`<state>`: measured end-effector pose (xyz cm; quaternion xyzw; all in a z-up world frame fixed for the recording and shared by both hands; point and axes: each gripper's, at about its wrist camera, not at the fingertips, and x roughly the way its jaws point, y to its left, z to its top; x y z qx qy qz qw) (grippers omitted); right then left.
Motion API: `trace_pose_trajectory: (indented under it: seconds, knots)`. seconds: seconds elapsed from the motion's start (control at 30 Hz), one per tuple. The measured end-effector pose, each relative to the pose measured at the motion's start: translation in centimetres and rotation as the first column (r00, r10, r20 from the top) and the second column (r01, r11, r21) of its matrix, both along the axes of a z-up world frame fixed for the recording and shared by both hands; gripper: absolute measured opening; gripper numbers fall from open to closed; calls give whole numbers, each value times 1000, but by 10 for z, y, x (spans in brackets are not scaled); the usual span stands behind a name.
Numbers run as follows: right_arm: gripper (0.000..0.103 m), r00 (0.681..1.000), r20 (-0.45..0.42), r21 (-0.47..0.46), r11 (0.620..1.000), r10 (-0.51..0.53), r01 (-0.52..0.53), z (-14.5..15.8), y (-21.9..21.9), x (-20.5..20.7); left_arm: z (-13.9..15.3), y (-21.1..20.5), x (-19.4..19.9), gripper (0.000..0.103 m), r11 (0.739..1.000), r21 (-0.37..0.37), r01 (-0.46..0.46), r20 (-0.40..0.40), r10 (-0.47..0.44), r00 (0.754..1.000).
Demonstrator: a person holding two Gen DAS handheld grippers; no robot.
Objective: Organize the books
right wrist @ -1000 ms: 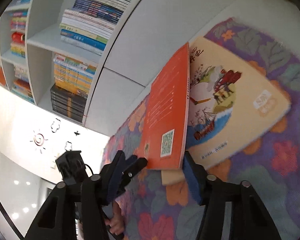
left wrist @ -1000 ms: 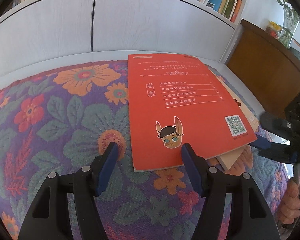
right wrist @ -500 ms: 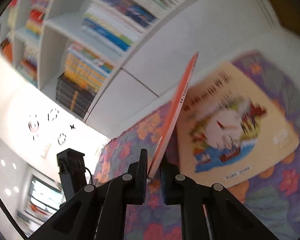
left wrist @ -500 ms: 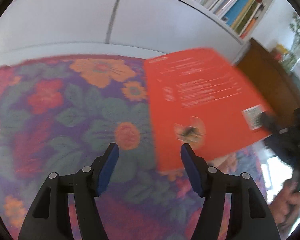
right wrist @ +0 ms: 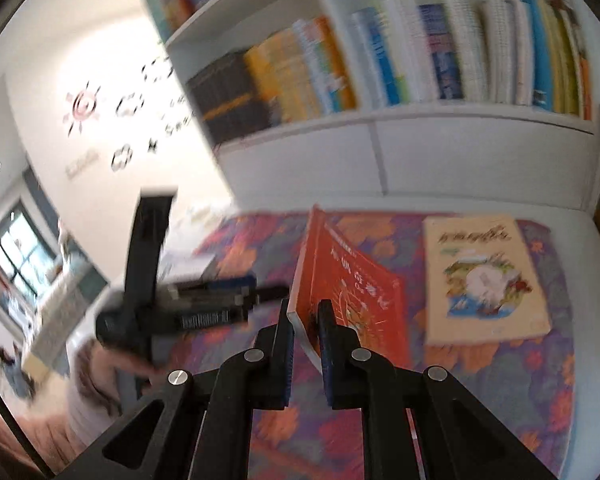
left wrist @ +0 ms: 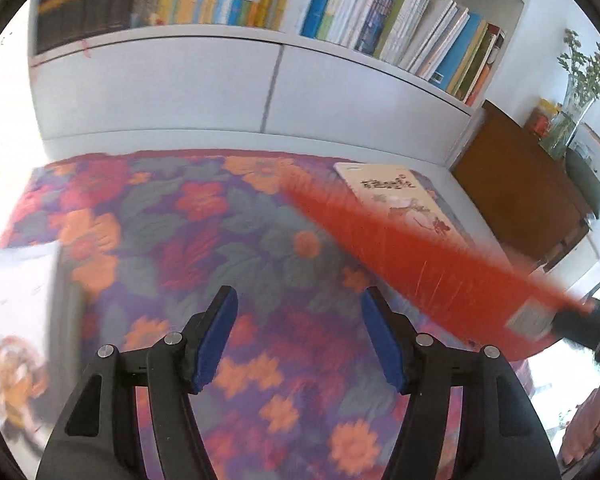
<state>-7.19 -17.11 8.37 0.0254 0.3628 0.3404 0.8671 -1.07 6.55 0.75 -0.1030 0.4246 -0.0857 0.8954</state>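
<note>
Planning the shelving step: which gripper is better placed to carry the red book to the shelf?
Right. The right gripper is already shut on the red book, lifted off the cloth; the left gripper is open, holding nothing.

white bookcase (left wrist: 260,92), wooden sideboard (left wrist: 520,200) — daylit window (right wrist: 16,256), white wall (right wrist: 52,52)

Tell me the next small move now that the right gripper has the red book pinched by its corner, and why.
Probably carry the red book toward the bookshelf. The right gripper is shut on its corner, it hangs clear of the beige book lying on the floral cloth, and the left gripper is open and empty.
</note>
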Motion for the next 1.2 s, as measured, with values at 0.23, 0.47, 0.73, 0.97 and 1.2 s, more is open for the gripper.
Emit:
trace_pose_trajectory:
  seconds: [0.23, 0.47, 0.73, 0.97, 1.2]
  knots:
    - [15, 993, -74, -73, 992, 96, -101, -59, 39, -44, -14, 34, -42, 62, 998, 12, -68, -27, 69, 997]
    - [38, 949, -248, 37, 981, 193, -190, -101, 60, -47, -51, 46, -58, 62, 991, -65, -121, -98, 114, 989]
    - [55, 954, -292, 9, 997, 73, -73, -114, 27, -14, -67, 18, -54, 62, 994, -108, -34, -98, 23, 995]
    - [55, 953, -273, -115, 988, -129, 101, -141, -18, 41, -85, -11, -49, 60, 994, -108, 35, -102, -46, 994]
    - [57, 919, -392, 15, 999, -25, 34, -158, -27, 72, -93, -11, -45, 59, 992, -121, 41, -108, -54, 993]
